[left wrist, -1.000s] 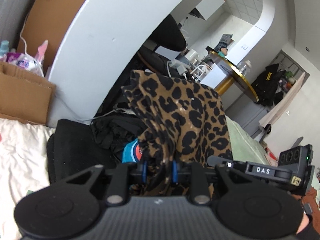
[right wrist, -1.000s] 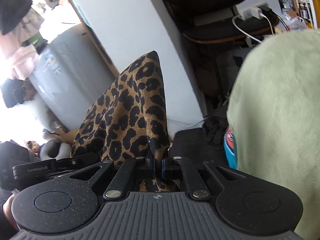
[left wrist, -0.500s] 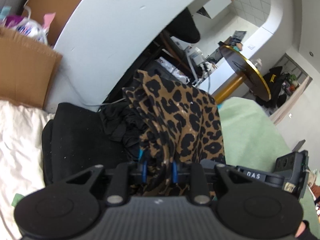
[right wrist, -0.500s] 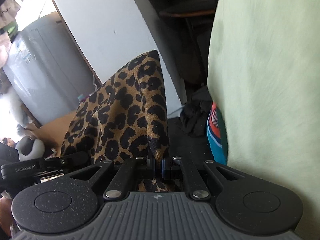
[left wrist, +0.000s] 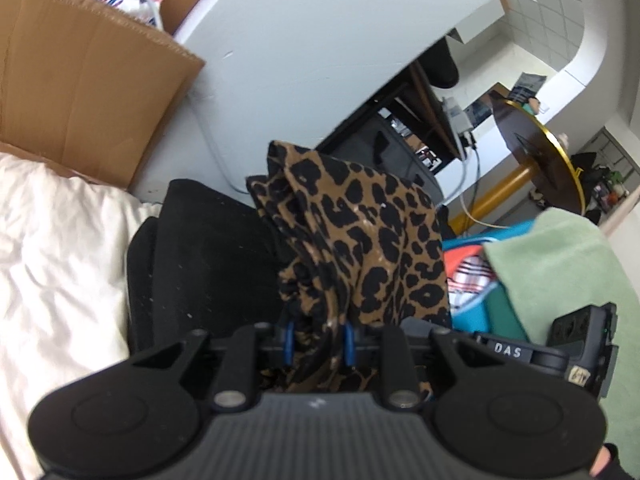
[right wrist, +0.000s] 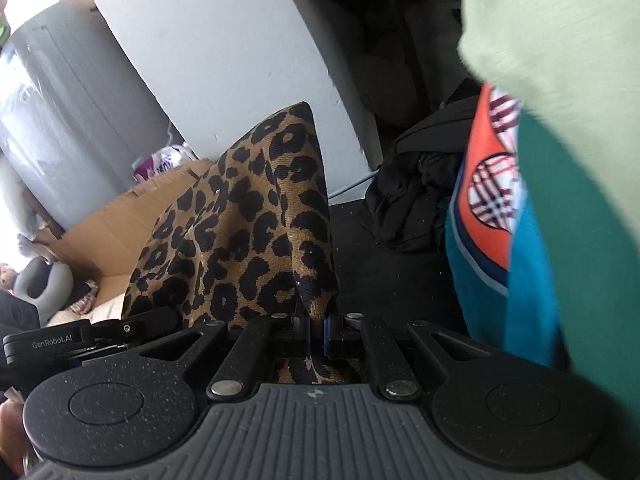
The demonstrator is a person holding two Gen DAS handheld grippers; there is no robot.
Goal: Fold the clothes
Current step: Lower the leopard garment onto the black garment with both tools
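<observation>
- Your left claw (left wrist: 318,344) is clamping a thick, gathered bunch of the tan-and-black leopard-print knit garment (left wrist: 360,240); its blue-edged fingers (left wrist: 289,342) are standing a little apart with the bunched cloth pressed between them.
- Your right claw (right wrist: 312,328) is pinching a thin edge of the same leopard-print knit garment (right wrist: 248,236), its jaws nearly touching with only the fold of cloth between them.
- In both wrist views the garment is rising straight out of the claw and standing up in front of it, ending in a peak in the right view and a folded ridge in the left one.
- You are holding the two claws side by side: the other device, with white lettering on its casing, is showing at the edge of each view.
- Behind the garment a flat black cushion-like pad (left wrist: 208,256) is lying, with a crumpled black cloth (right wrist: 416,200) at its far end.
- To the right a pale green fleece cloth (left wrist: 560,272) is lying over a teal garment with an orange and plaid patch (right wrist: 492,184).
- To the left a rumpled cream sheet (left wrist: 56,264) is spreading out, with a brown cardboard box (left wrist: 88,80) beyond it against a white wall (left wrist: 320,32).
- I cannot tell whether the hanging part of the garment is touching anything below the claws.
</observation>
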